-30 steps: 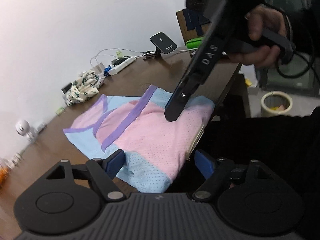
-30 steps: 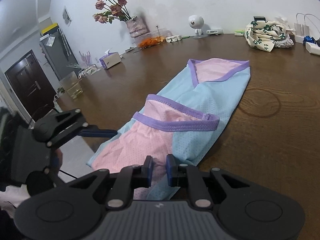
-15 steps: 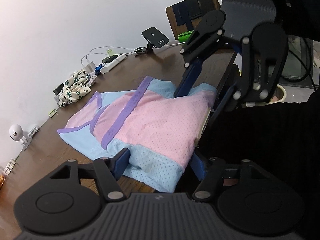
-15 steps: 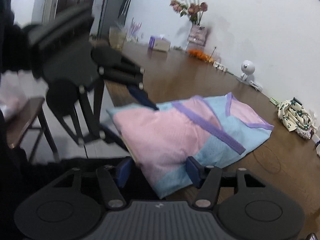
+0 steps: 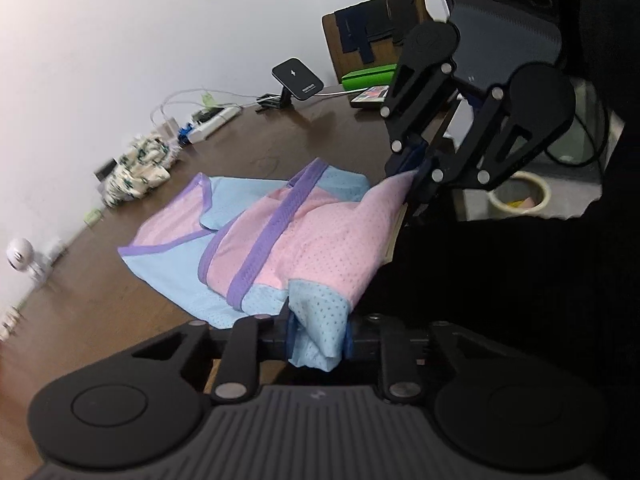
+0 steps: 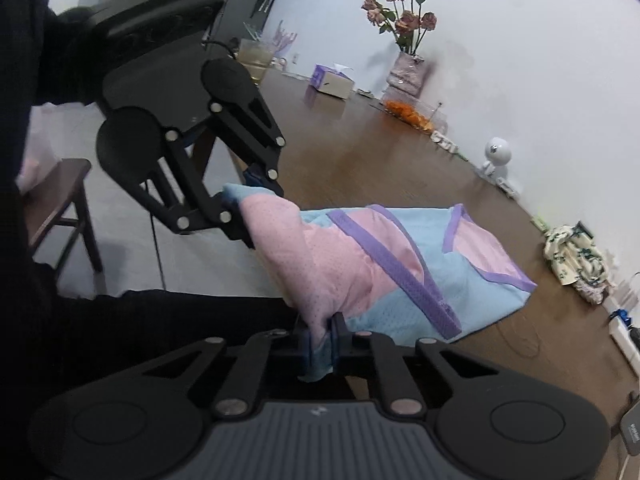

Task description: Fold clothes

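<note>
My left gripper [image 5: 318, 336] has just been closing, and its pads now pinch a bunched blue corner of the pink and blue garment [image 5: 280, 240] at the near edge of the brown table [image 5: 320, 140]. My right gripper [image 6: 322, 346] has just been closing too; it pinches the other near corner, with pink and blue mesh squeezed between its pads. From the left wrist view I see the right gripper [image 5: 412, 168] clamped on that pink corner, lifted a little above the table edge. From the right wrist view the left gripper [image 6: 244, 192] grips the blue corner the same way.

The rest of the garment lies on the table, its purple bands running across it and its far end flat on the wood.

As for containers: a vase [image 6: 406, 74] against the wall holds dried roses [image 6: 404, 8]. Just beside it a clear dish [image 6: 412, 114] holds something orange that I cannot identify. A tissue box [image 6: 332, 82] has a tissue sticking out of its top. A glass jar [image 6: 254, 60] at the far table end holds something yellowish. On the floor past the table stands a pale bin [image 5: 520, 196] with scraps inside.

A crumpled floral cloth [image 6: 576, 256] sits near the wall, well apart from the garment.
</note>
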`<state>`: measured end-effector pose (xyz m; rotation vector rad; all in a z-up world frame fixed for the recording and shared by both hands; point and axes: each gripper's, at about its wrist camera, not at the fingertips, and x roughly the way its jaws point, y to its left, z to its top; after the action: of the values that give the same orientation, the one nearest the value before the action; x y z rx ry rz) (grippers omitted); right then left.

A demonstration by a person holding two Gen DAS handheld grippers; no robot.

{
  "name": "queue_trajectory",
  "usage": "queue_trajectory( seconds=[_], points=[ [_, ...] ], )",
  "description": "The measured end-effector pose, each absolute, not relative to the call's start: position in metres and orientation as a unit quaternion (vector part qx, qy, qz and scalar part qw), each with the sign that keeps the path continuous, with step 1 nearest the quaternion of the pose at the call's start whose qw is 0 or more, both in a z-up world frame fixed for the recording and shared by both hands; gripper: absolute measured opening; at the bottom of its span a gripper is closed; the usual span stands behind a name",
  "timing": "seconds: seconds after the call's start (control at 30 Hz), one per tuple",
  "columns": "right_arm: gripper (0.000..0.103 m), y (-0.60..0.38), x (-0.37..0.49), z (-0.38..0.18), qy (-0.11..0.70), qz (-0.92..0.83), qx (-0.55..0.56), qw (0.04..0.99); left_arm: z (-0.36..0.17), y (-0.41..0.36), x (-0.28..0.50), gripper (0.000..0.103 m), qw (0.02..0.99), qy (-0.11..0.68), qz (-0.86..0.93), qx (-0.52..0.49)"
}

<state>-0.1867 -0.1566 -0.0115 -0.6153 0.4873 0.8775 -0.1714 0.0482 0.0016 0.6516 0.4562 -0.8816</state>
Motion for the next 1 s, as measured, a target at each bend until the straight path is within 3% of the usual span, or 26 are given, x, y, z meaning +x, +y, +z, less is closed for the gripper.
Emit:
queue_trajectory(
  seconds=[0.43, 0.67, 0.73, 0.77, 0.8, 0.87, 1.0],
  points=[
    [0.007, -0.211, -0.134, 0.021, 0.274, 0.477, -0.046, 0.834, 0.057, 0.083, -0.121, 0.013, 0.836, 0.239, -0.473, 0.142],
    [0.007, -0.196, -0.147, 0.008, 0.271, 0.464, -0.085, 0.839, 0.049, 0.084, -0.109, 0.012, 0.833, 0.269, -0.462, 0.146],
    [0.007, -0.194, -0.150, 0.003, 0.270, 0.465, -0.084, 0.839, 0.043, 0.075, -0.120, 0.017, 0.835, 0.260, -0.442, 0.203],
    [0.007, -0.196, -0.150, 0.002, 0.272, 0.464, -0.077, 0.839, 0.041, 0.073, -0.128, 0.031, 0.838, 0.245, -0.433, 0.224],
    [0.007, -0.198, -0.149, 0.000, 0.274, 0.463, -0.070, 0.840, 0.038, 0.071, -0.135, 0.056, 0.841, 0.231, -0.424, 0.246],
    [0.007, -0.202, -0.149, -0.002, 0.277, 0.461, -0.056, 0.841, 0.033, 0.066, -0.152, 0.074, 0.843, 0.196, -0.410, 0.286],
    [0.007, -0.206, -0.148, -0.005, 0.275, 0.470, -0.049, 0.838, 0.021, 0.051, -0.182, 0.080, 0.841, 0.108, -0.373, 0.376]
  ],
)
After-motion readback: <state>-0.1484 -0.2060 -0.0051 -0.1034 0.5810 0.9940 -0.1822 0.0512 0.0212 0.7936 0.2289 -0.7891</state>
